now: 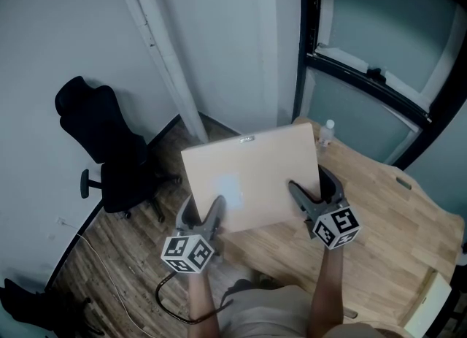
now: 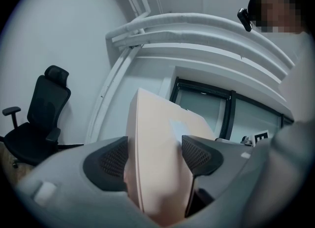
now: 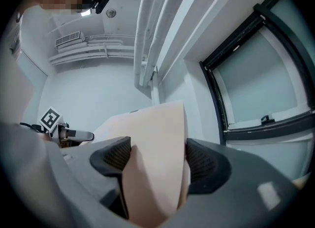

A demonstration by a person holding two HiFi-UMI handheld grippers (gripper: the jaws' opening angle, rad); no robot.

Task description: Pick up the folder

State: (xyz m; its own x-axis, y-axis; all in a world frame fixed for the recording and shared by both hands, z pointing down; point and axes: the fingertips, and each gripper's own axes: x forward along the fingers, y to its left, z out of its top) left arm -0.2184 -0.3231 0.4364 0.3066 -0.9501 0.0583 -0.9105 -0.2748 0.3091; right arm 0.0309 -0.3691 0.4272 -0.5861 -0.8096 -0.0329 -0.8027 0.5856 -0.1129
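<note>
Head view is showing a pale wooden bench [image 1: 387, 212] sitting in the corner of a room, with a dark plank floor [image 1: 124, 245] lying to its left. A black office chair [image 1: 109, 158] is standing on that floor against a white wall [image 1: 66, 30], and a white pipe [image 1: 164, 63] is running slantwise up the wall. A black window frame [image 1: 365, 74] is rising behind the bench, and a small clear bottle [image 1: 328, 131] is standing near the bench's far edge. A dark cable [image 1: 164, 298] is looping across the floor near the person's feet. The beige folder [image 1: 252, 177] is being held up in front of the person, over the bench's near edge and the floor, with its broad face tilting toward the camera. The left gripper [image 1: 210, 214] is gripping the folder's lower left part. In the left gripper view its fingers [image 2: 110, 160] are standing only as far apart as the folder's thickness, pressing on both faces. The right gripper [image 1: 310, 192] is gripping the lower right part, and its fingers [image 3: 115, 155] are clamping the folder the same way.
</note>
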